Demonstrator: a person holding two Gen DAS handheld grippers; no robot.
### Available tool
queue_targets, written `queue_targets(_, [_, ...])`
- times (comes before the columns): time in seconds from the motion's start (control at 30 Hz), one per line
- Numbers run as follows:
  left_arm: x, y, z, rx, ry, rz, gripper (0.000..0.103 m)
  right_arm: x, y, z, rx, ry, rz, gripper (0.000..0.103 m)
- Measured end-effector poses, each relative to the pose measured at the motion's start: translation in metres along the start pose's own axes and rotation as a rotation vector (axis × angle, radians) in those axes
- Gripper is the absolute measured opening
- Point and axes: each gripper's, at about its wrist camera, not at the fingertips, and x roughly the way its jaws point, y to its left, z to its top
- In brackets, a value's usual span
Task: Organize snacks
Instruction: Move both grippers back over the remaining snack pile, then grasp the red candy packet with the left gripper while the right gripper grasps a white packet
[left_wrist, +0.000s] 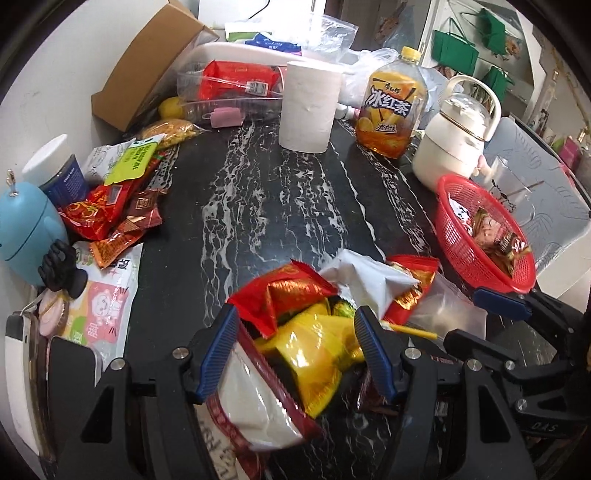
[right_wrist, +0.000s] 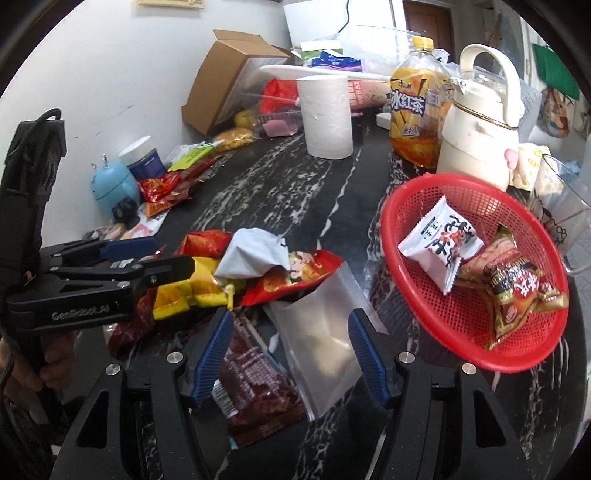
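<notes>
A pile of snack packets lies on the black marble table. My left gripper (left_wrist: 295, 350) is open around a yellow packet (left_wrist: 314, 354), with a white and red packet (left_wrist: 255, 398) by its left finger. It also shows in the right wrist view (right_wrist: 147, 254). My right gripper (right_wrist: 288, 350) is open around a frosted translucent pouch (right_wrist: 321, 332), beside a dark red packet (right_wrist: 258, 384). The red mesh basket (right_wrist: 443, 325) at right holds a white packet (right_wrist: 439, 243) and dark red packets (right_wrist: 517, 291). The basket also shows in the left wrist view (left_wrist: 458, 229).
A paper roll (left_wrist: 308, 107), an iced tea bottle (left_wrist: 391, 107) and a cream kettle (left_wrist: 452, 147) stand at the back. More snacks (left_wrist: 110, 214), a blue figure (left_wrist: 26, 229) and a jar (left_wrist: 61, 173) sit along the left wall. A cardboard box (left_wrist: 147, 66) leans behind.
</notes>
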Motion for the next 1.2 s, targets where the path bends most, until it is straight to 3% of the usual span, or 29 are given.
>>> queue_targets(0.3, [0.019,0.007,0.023,0.032,0.032,0.014,0.064,0.017,-0.001,0.018,-0.011,0.006,0.030,0.069])
queue_targets(0.6, [0.036,0.017,0.027,0.016,0.082,-0.056,0.064,0.026,0.007,0.031,-0.050,0.003,0.080,0.069])
queue_targets(0.97, [0.041,0.012,0.026,0.081,0.077,-0.069,0.064,0.025,0.012,0.025,-0.084,0.029,0.051,0.069])
queue_targets(1.1, [0.036,0.012,0.020,0.125,0.061,-0.033,0.060,0.027,0.013,0.026,-0.081,0.035,0.028,0.069])
queue_targets(1.2, [0.034,0.019,0.019,0.114,0.059,-0.057,0.060,0.026,0.016,0.029,-0.092,0.026,0.030,0.069])
